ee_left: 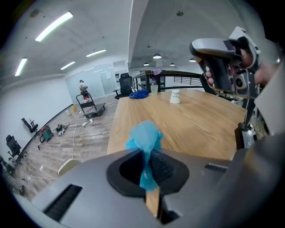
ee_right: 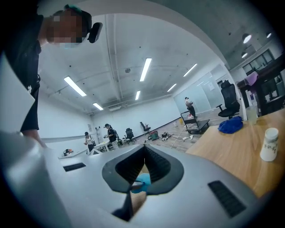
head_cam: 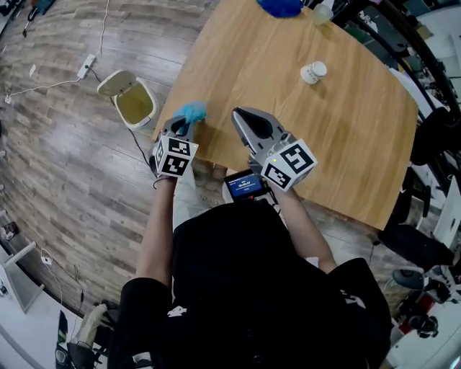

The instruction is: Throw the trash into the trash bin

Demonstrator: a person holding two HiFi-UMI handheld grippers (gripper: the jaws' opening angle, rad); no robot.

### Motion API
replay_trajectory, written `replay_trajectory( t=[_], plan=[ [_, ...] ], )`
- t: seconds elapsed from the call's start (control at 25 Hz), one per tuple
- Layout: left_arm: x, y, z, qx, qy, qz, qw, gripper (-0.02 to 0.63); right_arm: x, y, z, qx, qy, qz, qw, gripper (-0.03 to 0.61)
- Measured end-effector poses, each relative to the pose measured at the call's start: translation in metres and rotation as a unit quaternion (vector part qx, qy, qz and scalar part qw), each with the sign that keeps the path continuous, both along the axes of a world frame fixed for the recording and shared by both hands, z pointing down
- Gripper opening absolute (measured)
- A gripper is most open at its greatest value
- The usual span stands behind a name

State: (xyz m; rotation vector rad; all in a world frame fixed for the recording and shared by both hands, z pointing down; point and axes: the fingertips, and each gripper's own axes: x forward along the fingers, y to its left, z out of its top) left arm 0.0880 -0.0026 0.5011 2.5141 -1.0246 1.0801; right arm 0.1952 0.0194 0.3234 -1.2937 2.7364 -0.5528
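A crumpled blue piece of trash (head_cam: pixel 193 112) is pinched in my left gripper (head_cam: pixel 186 124), over the table's left edge. In the left gripper view the blue trash (ee_left: pixel 144 139) bulges out above the shut jaws of my left gripper (ee_left: pixel 150 171). The open pale trash bin (head_cam: pixel 133 102) stands on the floor just left of the table, and its rim (ee_left: pixel 67 166) shows below the left jaw. My right gripper (head_cam: pixel 239 115) hovers beside the left one over the table. Its jaws meet at the tips (ee_right: pixel 143 156) with nothing between them. The blue trash (ee_right: pixel 142 182) shows beyond them.
A white cup (head_cam: pixel 313 72) stands on the wooden table (head_cam: pixel 346 137), with a blue cloth (head_cam: pixel 281 7) at the far edge. A power strip and cable (head_cam: pixel 86 66) lie on the floor past the bin. Chairs and gear crowd the table's right side.
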Motion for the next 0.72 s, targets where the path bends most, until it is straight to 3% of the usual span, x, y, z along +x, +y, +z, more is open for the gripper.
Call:
replay_trajectory(
  t=[0.24,0.44,0.72],
  plan=[
    [-0.072,-0.041,0.017,-0.012,0.028,-0.006,0.9995,0.014,-0.090,-0.044,0.015,-0.029,0.029,-0.014,0.999,-0.003],
    [-0.166,-0.095,0.048,-0.025,0.048,-0.034,0.9979,0.014,-0.194,-0.095,0.034,-0.023,0.029,-0.064,0.997,-0.002],
    [-0.272,-0.160,0.145,-0.065,0.045,-0.078,0.9938,0.014,-0.294,-0.153,0.071,-0.034,0.024,-0.120,0.992,-0.002]
  ],
)
